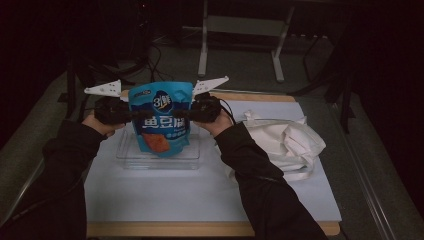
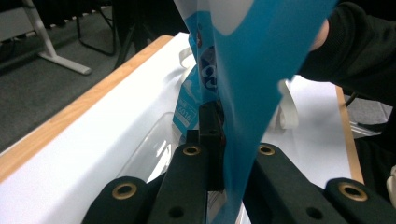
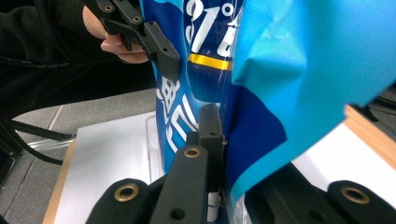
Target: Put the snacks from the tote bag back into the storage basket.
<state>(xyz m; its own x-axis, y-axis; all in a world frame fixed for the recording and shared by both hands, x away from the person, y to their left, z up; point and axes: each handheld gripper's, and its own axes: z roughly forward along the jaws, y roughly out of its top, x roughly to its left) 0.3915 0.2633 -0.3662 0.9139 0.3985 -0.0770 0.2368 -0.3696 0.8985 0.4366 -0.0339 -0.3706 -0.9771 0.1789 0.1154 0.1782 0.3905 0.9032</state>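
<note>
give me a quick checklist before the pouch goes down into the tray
1. Left gripper shut on the pouch edge: ok.
2. Right gripper shut on the opposite edge: ok.
3. Pouch upright, held evenly on both sides: ok.
4. Pouch over the clear tray: ok.
5. Tray free of other items: cannot tell, the pouch hides part of it.
6. White bag apart from the tray: ok.

White bag (image 1: 287,142) crowds the tray's (image 1: 125,159) right (left bare).
</note>
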